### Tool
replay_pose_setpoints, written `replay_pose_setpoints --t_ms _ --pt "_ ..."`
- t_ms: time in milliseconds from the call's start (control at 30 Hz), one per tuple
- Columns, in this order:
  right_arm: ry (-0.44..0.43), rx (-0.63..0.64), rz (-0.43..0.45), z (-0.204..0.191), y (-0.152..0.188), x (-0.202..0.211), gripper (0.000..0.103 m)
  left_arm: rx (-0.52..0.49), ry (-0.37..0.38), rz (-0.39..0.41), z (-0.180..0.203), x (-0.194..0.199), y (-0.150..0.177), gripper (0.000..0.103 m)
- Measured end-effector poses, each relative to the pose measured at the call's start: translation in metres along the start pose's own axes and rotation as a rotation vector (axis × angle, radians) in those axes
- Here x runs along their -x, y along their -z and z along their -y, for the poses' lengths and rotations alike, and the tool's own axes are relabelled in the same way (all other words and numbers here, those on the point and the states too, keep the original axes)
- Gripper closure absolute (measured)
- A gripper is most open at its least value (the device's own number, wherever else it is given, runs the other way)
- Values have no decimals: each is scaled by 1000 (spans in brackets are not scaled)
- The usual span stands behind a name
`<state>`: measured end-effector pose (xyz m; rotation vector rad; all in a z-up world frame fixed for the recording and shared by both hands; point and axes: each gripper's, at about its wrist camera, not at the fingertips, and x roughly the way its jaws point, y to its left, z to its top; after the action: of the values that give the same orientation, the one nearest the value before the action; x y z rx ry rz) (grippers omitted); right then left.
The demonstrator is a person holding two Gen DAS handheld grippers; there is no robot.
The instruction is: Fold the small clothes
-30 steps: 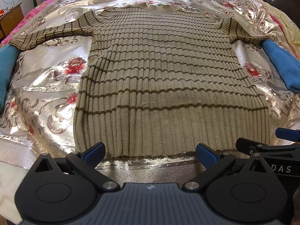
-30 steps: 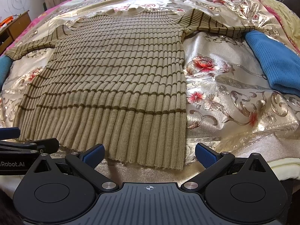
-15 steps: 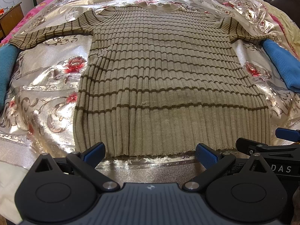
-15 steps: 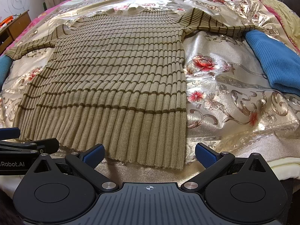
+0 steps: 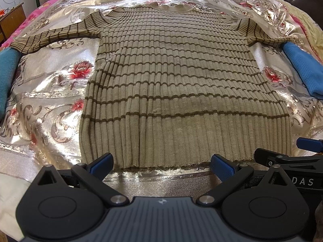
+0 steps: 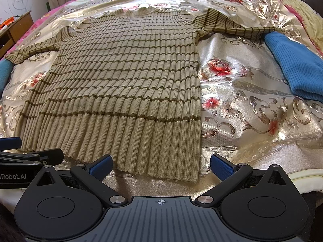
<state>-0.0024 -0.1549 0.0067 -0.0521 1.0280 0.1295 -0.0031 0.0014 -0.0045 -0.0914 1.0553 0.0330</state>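
A tan ribbed sweater with dark brown stripes (image 5: 181, 84) lies flat on the bed, front up, both sleeves spread out, hem toward me. It also shows in the right wrist view (image 6: 121, 84). My left gripper (image 5: 161, 166) is open and empty, hovering just in front of the hem's left and middle part. My right gripper (image 6: 160, 166) is open and empty in front of the hem's right corner. The right gripper's fingers (image 5: 282, 159) show at the right edge of the left wrist view.
The bed is covered with a shiny silver floral cloth (image 6: 242, 104). A blue knit garment (image 6: 296, 64) lies at the right by the sleeve end. Another blue garment (image 5: 7, 76) lies at the left. A wooden cabinet (image 6: 12, 30) stands beyond the bed's left side.
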Motion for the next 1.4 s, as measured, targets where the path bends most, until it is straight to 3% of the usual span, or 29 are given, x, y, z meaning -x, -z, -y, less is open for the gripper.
replay_pose_setpoints --t_ms 1400 --pt "-40 -38 19 6 -2 5 0 -18 -27 18 3 3 -3 0"
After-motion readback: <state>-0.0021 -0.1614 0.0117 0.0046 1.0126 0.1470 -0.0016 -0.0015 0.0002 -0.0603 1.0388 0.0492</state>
